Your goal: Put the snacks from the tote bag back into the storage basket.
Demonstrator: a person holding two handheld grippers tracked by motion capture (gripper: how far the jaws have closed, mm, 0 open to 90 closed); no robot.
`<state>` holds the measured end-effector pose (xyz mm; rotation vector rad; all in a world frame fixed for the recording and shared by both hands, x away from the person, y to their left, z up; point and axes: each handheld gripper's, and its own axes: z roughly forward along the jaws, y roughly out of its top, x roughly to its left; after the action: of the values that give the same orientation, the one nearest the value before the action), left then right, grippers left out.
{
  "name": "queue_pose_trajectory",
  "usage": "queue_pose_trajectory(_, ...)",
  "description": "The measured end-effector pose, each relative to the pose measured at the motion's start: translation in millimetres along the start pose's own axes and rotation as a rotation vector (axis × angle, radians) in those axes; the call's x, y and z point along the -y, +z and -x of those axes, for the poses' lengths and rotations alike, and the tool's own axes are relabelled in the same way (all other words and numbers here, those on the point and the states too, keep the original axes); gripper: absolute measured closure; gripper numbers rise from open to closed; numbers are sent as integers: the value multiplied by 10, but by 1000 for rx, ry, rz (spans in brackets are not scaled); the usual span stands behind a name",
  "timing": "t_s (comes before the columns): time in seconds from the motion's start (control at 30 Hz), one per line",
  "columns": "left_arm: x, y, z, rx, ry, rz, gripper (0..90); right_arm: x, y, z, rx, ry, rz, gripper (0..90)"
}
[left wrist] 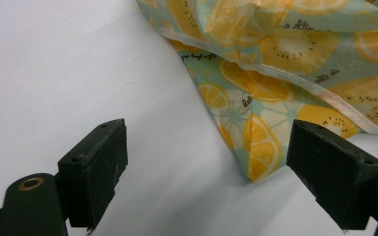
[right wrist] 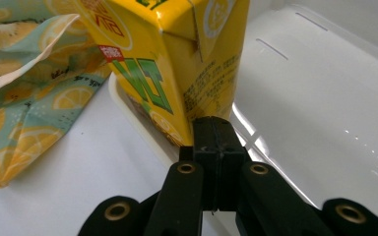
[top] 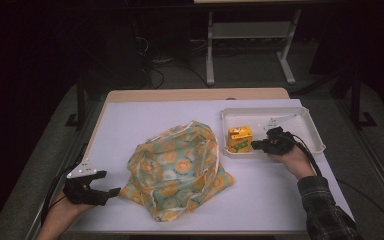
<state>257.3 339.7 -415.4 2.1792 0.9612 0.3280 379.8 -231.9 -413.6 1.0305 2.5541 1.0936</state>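
Observation:
A crumpled cloth bag [top: 180,167] printed with orange and lemon slices lies in the middle of the white table. My left gripper [top: 109,183] rests at the front left, open, its jaws wide apart on either side of the bag's lower corner [left wrist: 256,157] without touching it. A yellow drink carton [top: 239,139] stands upright at the left end of a white tray [top: 300,117]. My right gripper [top: 254,146] is shut with nothing between its jaws. In the right gripper view its tip [right wrist: 215,132] sits right at the carton's [right wrist: 167,54] lower edge, over the tray's [right wrist: 325,98] rim.
The tray's right part is bare white plastic. The bag [right wrist: 24,98] lies just left of the tray. A wooden table edge [top: 195,94] runs along the back, with a metal desk frame [top: 210,50] and cables on the dark floor beyond.

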Motion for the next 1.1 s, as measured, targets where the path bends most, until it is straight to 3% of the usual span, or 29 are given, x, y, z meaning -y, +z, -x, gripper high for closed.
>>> queue_pose_trajectory(0.37,-10,8,-17,2,-9,0,151,34,-34,-45,-18,-7,-11,900)
queue_pose_trajectory(0.5,-20,7,-23,2,-21,2,148,30,-53,-42,-3,-4,-9,896)
queue_pose_trajectory(0.53,-23,5,-24,4,-19,0,148,29,-69,-50,20,9,-10,851)
queue_pose_trajectory(0.6,-30,10,-24,7,-18,4,148,33,-78,-54,26,16,-12,830)
queue_pose_trajectory(0.7,-43,17,-20,5,-22,10,148,60,-130,-55,42,36,-2,728)
queue_pose_trajectory(0.83,-33,7,-19,-4,-9,-1,148,122,-229,-51,65,80,35,531)
queue_pose_trajectory(0.9,-24,-8,-16,-13,-3,-10,148,135,-248,-50,67,88,36,499)
queue_pose_trajectory(0.93,-21,-14,-13,-15,-5,-4,148,159,-276,-61,73,106,30,415)
queue_pose_trajectory(1.1,-5,-25,-4,-20,-2,-5,149,190,-320,-140,96,103,26,349)
